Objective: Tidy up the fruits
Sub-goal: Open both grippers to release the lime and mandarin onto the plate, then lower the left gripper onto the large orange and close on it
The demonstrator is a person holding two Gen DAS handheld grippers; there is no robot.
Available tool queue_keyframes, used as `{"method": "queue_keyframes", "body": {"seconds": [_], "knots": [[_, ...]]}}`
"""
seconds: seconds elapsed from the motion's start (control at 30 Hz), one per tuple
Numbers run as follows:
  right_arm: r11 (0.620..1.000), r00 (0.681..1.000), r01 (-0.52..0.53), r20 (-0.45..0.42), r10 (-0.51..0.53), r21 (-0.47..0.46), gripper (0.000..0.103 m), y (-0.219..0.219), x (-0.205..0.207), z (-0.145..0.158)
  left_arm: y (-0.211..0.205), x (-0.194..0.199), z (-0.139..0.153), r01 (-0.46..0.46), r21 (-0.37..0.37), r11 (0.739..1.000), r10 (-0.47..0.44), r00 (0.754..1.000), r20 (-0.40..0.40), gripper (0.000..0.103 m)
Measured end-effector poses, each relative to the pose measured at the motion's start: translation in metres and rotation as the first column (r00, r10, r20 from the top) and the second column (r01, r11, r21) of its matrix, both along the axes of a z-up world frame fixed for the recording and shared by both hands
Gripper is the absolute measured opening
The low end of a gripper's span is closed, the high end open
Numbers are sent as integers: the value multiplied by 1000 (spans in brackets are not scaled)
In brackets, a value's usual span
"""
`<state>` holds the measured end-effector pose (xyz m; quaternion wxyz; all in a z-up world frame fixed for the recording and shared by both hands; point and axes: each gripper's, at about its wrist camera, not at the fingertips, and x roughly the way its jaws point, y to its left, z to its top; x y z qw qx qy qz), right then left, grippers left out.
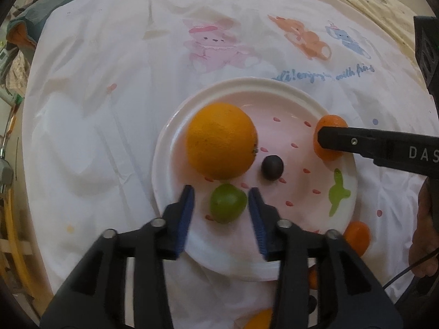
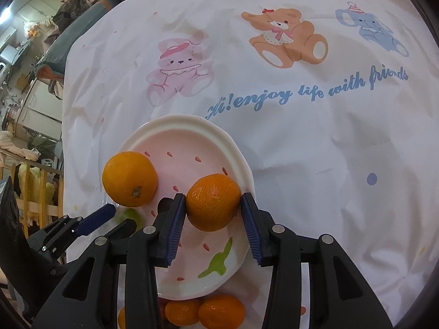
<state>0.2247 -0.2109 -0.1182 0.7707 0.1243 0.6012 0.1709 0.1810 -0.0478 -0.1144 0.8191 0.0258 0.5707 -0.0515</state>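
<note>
A pink and white plate lies on the cartoon cloth and holds a large orange, a dark grape and a green lime. My left gripper is open, its blue pads either side of the lime with gaps. My right gripper is shut on a tangerine over the plate; it also shows in the left wrist view. The large orange sits at the plate's left.
More tangerines lie off the plate at its near edge. The white cloth with bear prints covers the table. Clutter and a wooden rail stand left.
</note>
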Motion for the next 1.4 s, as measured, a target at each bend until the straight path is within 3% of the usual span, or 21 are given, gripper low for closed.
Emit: {"method": "queue_keyframes", "body": {"seconds": [0.1, 0.23, 0.33, 0.73, 1.1, 1.2, 1.4], "knots": [[1000, 1000, 5, 0, -5, 10, 51, 0, 0, 1, 4, 0, 1, -14, -13, 1000, 14, 1000, -4, 53], [1000, 998, -18, 58, 18, -10, 77, 7, -3, 11, 6, 1, 2, -24, -37, 999, 24, 1000, -11, 73], [999, 994, -34, 106, 32, 12, 83, 9, -5, 22, 6, 2, 5, -20, -48, 999, 20, 1000, -7, 75], [995, 972, 79, 218, -90, 60, 84, -20, -9, 65, 17, -5, 46, -37, -61, 997, 44, 993, 112, 75], [990, 933, 105, 337, -129, 91, 84, -33, -56, 117, 46, -34, 110, -93, -93, 991, 115, 953, 281, 75], [990, 929, 107, 344, -134, 96, 84, -36, -73, 122, 48, -47, 122, -98, -90, 991, 121, 943, 310, 75], [984, 936, 138, 311, -166, 111, 84, -47, -102, 120, 46, -69, 131, -93, -84, 992, 114, 946, 304, 75]]}}
